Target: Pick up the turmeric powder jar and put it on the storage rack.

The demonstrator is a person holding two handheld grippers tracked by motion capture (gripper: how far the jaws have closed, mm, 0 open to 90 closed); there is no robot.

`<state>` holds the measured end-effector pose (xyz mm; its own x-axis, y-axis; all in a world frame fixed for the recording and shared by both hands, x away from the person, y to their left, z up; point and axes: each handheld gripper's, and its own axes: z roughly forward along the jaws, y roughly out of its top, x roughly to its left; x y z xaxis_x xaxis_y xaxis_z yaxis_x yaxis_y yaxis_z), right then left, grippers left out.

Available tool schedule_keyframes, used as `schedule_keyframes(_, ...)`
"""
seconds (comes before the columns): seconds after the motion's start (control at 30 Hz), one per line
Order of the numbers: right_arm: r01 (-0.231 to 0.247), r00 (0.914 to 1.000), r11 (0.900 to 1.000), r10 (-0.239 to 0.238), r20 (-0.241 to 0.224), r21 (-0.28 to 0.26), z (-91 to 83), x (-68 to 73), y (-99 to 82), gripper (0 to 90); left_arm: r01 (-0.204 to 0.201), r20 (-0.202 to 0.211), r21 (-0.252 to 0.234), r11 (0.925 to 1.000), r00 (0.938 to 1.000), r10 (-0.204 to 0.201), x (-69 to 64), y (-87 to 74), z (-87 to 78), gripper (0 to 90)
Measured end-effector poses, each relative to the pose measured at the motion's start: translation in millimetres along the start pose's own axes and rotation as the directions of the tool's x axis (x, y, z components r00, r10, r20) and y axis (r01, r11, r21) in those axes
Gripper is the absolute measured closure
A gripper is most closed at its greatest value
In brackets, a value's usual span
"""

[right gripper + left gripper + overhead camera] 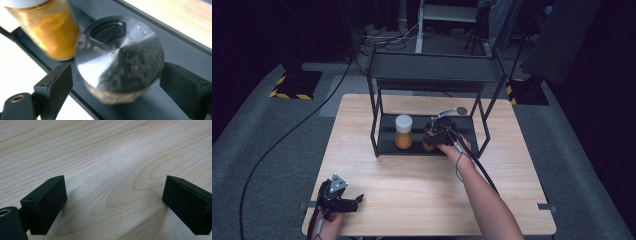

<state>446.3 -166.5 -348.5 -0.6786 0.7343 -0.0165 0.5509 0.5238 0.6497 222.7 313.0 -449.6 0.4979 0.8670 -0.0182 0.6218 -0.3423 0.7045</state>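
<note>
two jars stand on the rack's lower shelf (387, 134): one white-lidded jar (403, 131) and one metal-lidded jar (120, 57). two grippers, seemingly nothing else.

Wooden table (422, 200) bears black rack (384, 137) holding two jars (403, 132).

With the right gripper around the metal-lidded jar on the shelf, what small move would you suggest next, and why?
Probably draw the right gripper straight back. Its jaws stand apart from the metal-lidded jar, which looks set down on the black shelf beside the orange spice jar.
</note>
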Motion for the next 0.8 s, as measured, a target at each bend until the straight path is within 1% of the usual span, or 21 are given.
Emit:
schedule_keyframes(0.07,0.018,0.9998,0.9998,-0.018,0.009,-0.008,-8.7,3.4,-1.3,9.8,0.0,-0.001,0.0,1.0,1.0,0.0,0.2,0.3,0.3,5.8)
schedule_keyframes(0.23,0.037,0.9993,0.9983,-0.037,0.0,-0.044,-32.2,2.8,-8.4,9.2,0.001,-0.003,0.002,1.0,1.0,-0.001,0.1,0.7,0.3,5.8)
schedule_keyframes(0.5,0.042,0.9991,0.9955,-0.042,0.003,-0.085,-68.3,-0.4,-20.8,9.1,0.001,-0.003,0.001,1.0,1.0,-0.001,0.1,0.6,0.3,5.8)
schedule_keyframes(0.8,0.056,0.9984,0.9926,-0.056,-0.002,-0.108,-98.1,0.0,-34.8,9.1,0.001,-0.004,0.002,1.0,1.0,-0.001,0.1,0.7,0.3,5.8)
